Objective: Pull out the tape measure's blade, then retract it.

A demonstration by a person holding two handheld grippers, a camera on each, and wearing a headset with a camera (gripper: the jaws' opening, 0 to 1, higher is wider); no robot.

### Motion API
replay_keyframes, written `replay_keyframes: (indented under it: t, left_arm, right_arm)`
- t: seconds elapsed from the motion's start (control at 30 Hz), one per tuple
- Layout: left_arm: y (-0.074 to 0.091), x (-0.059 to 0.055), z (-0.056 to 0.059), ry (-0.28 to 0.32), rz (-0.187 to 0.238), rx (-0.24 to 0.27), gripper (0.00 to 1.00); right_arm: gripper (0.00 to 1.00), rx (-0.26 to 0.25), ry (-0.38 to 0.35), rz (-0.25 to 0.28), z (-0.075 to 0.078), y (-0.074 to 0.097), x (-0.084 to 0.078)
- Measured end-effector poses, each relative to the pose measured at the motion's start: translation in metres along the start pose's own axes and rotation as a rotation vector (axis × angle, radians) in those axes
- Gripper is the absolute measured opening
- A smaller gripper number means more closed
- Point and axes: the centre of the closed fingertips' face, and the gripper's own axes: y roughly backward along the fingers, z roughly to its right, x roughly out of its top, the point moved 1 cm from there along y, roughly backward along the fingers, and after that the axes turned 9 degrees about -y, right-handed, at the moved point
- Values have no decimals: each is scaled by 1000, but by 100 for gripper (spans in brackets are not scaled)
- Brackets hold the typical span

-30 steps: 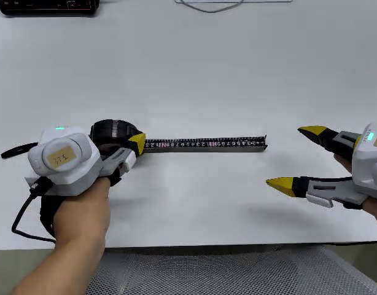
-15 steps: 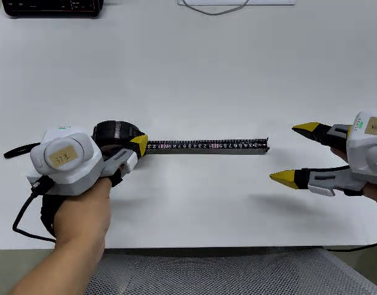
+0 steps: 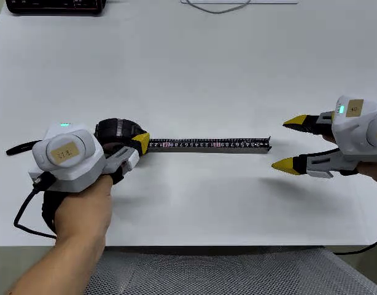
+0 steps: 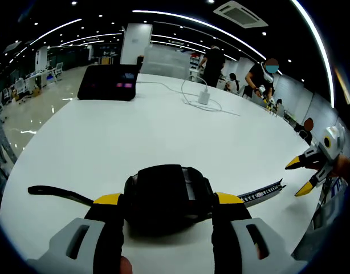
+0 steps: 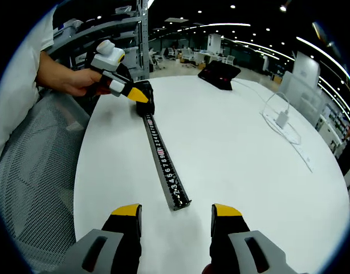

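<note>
the tape measure [image 3: 118, 131] sits on the white tabletop [image 3: 207, 74] at the left. the left gripper [image 4: 168, 200] has its jaws closed on the black case, one yellow tip on each side. the blade [image 3: 207, 144] is drawn out and lies flat on the tabletop, running to the right, with its end hook [image 3: 269, 145] resting free. the right gripper [image 3: 288, 143] hovers just beyond that hook with its jaws apart and nothing between them; in the right gripper view the hook lies just ahead of the gap and lined up with it, touching neither tip. the case's wrist strap [image 3: 19, 147] trails off to the left.

the pull-out looks done, so this is likely the turn toward retracting. whether a lock holds the blade out can't be told. the next move probably calls for closing on the hook and guiding the blade back while the left gripper keeps the case from sliding; an unguided return could whip.
</note>
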Motion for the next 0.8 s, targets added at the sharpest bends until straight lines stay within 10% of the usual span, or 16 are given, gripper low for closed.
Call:
replay_keyframes:
  t: [0.8]
  left_arm:
    - [0,-1,0,1,-9,-5,58]
  right_arm:
    - [27,82,118,-111,2,-25,-8]
